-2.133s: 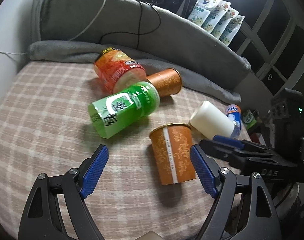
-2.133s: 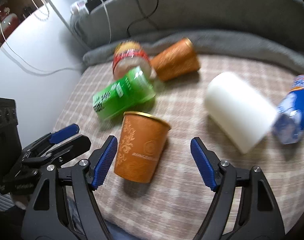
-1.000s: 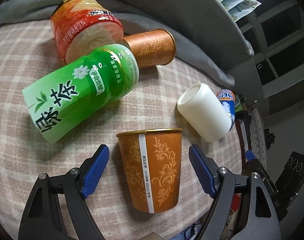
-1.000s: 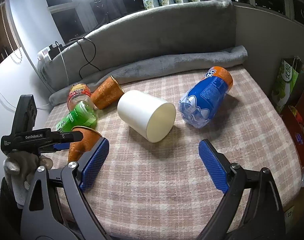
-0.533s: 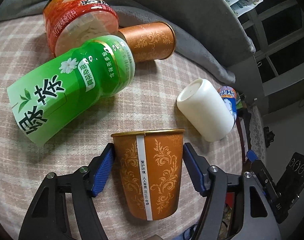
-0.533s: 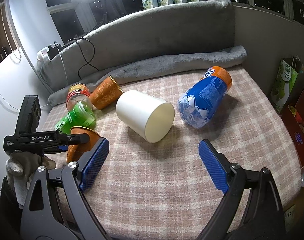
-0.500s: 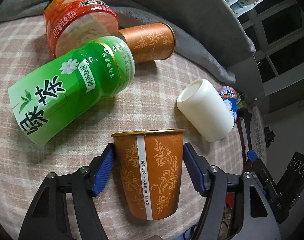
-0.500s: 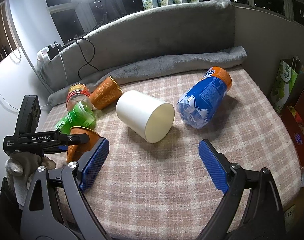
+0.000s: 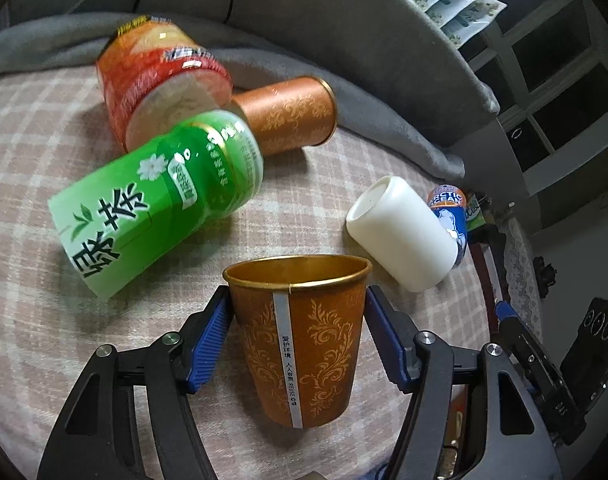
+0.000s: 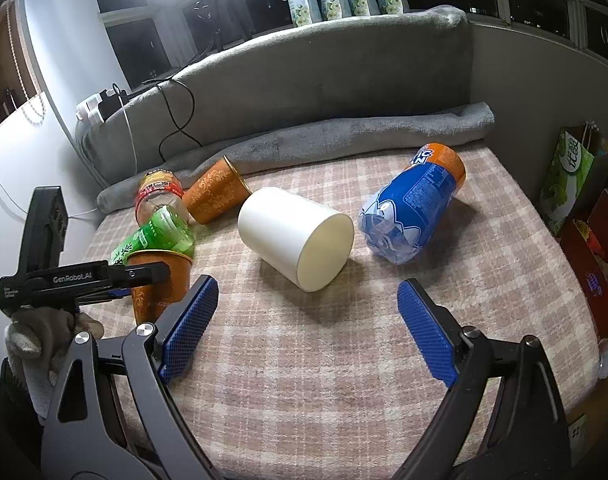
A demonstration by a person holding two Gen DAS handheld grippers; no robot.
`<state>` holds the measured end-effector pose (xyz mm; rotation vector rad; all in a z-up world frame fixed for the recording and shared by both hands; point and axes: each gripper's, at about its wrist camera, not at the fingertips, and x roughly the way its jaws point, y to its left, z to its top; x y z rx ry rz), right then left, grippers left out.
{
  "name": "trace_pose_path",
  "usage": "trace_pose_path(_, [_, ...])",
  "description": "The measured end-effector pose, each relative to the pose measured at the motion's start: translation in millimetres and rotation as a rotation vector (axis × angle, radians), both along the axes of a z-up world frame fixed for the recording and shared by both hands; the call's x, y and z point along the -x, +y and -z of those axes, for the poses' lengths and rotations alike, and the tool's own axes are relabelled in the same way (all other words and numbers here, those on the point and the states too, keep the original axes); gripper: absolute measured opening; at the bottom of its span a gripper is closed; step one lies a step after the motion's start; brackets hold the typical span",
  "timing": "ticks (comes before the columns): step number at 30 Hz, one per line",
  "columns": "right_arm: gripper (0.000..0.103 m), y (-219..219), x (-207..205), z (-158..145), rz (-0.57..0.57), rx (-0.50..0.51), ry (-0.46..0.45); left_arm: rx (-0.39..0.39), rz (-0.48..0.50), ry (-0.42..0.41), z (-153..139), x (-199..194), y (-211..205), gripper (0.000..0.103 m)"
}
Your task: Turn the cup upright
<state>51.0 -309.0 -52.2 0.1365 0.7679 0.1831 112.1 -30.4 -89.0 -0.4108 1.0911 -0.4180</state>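
Note:
An orange paper cup with gold scrollwork [image 9: 304,340] stands upright, mouth up, between the blue pads of my left gripper [image 9: 300,340], which is shut on its sides. It also shows in the right wrist view [image 10: 160,284], held by the left gripper [image 10: 136,276]. A second orange cup [image 9: 288,114] lies on its side at the back. A white cup [image 9: 403,232] lies on its side to the right. My right gripper [image 10: 304,332] is open and empty, over the plaid cloth in front of the white cup [image 10: 296,240].
A green tea bottle [image 9: 156,200], a red-labelled jar [image 9: 160,76] and a blue-and-orange bottle [image 10: 411,208] lie on the plaid-covered surface [image 10: 343,380]. A grey rolled blanket [image 10: 343,140] and backrest line the far side. Bags and boxes [image 10: 575,176] stand beyond the right edge.
My left gripper has closed from open onto the upright orange cup and now holds it, the view tilting slightly. The right gripper has stayed open and nearly still.

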Motion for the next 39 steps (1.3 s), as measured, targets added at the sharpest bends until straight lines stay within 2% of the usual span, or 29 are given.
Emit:
trace_pose_path(12, [0.093,0.2,-0.4,-1.1,0.003,-0.003,-0.003,-0.088,-0.016,-0.136,-21.4,11.0,-9.8,0.066])
trace_pose_path(30, [0.093,-1.1,-0.3,0.2,0.005,0.000,0.005,-0.331,-0.007,-0.364,-27.7,20.8,-50.4,0.066])
trace_pose_path(39, [0.093,-2.2,0.2,-0.7,0.011,-0.002,0.002,-0.359,0.009,-0.387,-20.5,24.1,-56.1,0.066])
